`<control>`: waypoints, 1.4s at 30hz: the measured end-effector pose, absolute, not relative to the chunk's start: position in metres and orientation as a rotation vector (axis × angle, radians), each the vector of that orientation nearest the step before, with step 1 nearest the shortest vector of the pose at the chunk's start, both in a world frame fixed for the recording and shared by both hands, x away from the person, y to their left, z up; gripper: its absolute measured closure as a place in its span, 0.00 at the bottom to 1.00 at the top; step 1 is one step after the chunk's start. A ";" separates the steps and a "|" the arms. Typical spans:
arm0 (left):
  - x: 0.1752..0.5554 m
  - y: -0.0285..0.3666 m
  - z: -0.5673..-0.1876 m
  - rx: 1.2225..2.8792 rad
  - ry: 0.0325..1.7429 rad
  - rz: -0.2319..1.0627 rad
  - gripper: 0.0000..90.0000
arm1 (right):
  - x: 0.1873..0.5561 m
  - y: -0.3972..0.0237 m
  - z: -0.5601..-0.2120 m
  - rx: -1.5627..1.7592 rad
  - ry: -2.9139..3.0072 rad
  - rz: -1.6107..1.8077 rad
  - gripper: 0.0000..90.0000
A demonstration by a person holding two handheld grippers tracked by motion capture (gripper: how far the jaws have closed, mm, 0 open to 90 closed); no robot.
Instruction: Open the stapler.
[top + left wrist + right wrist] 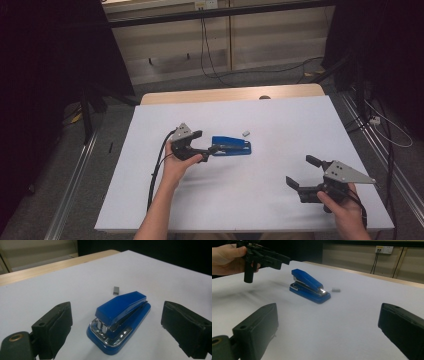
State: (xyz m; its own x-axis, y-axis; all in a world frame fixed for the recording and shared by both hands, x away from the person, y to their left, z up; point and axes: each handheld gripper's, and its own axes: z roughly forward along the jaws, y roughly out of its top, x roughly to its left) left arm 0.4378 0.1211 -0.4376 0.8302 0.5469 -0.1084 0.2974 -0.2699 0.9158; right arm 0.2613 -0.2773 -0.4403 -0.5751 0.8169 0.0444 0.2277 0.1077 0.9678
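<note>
Right gripper sits lower right of high view, jaws wide apart, nothing btwn them, well clear of the rest. Left gripper is mid-frame, left of center, jaws spread w/ blue stapler at its tips; left gripper view has stapler btwn the pads, untouched. Small grey staple block lies just beyond stapler on white table.

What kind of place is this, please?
Probably a lab recording station: a white table ringed by dark curtains, loose cables on the floor, wall sockets behind.
</note>
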 end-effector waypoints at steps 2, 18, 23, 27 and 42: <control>0.442 0.119 -0.440 1.881 0.637 0.274 0.14 | 0.261 -0.278 -0.440 1.015 1.876 1.487 0.03; 0.461 0.100 -0.452 2.021 0.575 0.242 0.37 | 0.261 -0.278 -0.441 1.006 1.890 1.474 0.03; 0.464 0.097 -0.455 2.052 0.572 0.239 0.41 | 0.261 -0.277 -0.441 1.003 1.891 1.473 0.03; 0.465 0.098 -0.456 2.054 0.567 0.230 0.43 | 0.261 -0.278 -0.441 1.008 1.893 1.474 0.03; 0.466 0.098 -0.456 2.055 0.548 0.161 0.56 | 0.261 -0.276 -0.441 0.993 1.907 1.462 0.03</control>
